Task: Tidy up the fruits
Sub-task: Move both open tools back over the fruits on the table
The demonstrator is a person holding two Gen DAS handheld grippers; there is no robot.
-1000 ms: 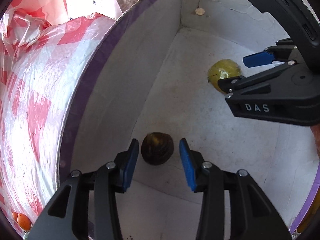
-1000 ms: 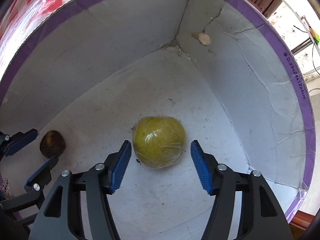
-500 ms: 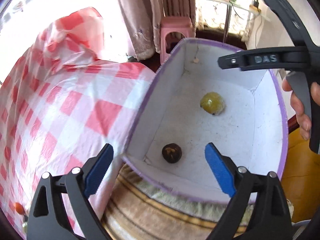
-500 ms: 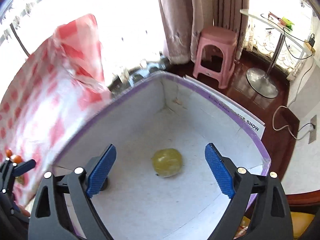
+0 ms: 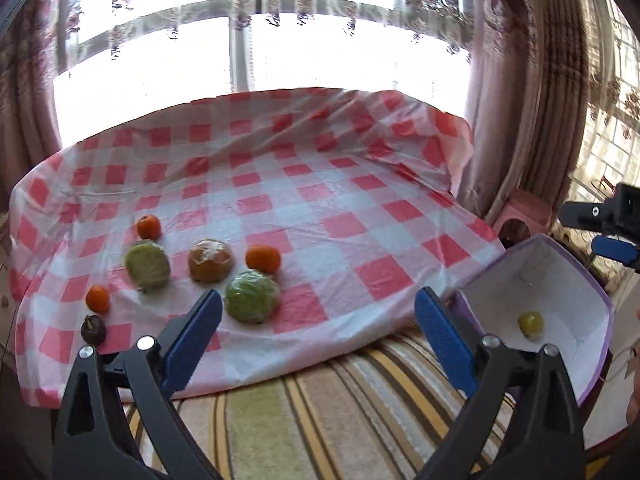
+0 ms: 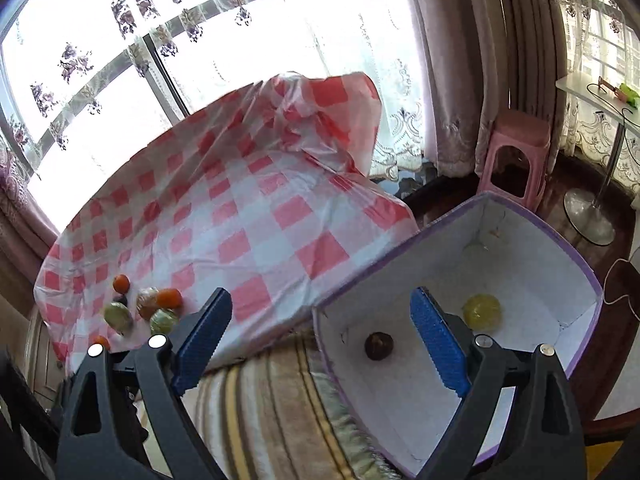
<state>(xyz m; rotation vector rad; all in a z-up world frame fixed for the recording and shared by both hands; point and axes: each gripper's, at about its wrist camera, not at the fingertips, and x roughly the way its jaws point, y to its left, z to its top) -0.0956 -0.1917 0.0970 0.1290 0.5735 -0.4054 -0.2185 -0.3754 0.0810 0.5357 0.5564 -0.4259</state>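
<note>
A white box with a purple rim (image 6: 516, 216) (image 5: 576, 264) holds a wrapped yellow fruit (image 6: 482, 312) (image 5: 530, 323) and a dark brown fruit (image 6: 378, 346). Several fruits lie on the red-checked cloth (image 5: 340, 208): two wrapped green ones (image 5: 253, 297) (image 5: 147, 265), a wrapped brown one (image 5: 211, 260), three small oranges (image 5: 263, 258) (image 5: 149, 227) (image 5: 98, 298) and a dark fruit (image 5: 93, 329). My left gripper (image 5: 316, 340) is open and empty, facing the cloth. My right gripper (image 6: 320, 336) is open and empty above the box's near left corner.
A striped blanket (image 5: 320, 408) (image 6: 272, 400) lies under the cloth's near edge. A pink stool (image 6: 516, 152) and a round-based side table (image 6: 592, 216) stand behind the box. Curtains and a bright window fill the background.
Both grippers have risen out of the box, opened wide and left the two fruits in it. The left one has swung left toward the fruits on the cloth.
</note>
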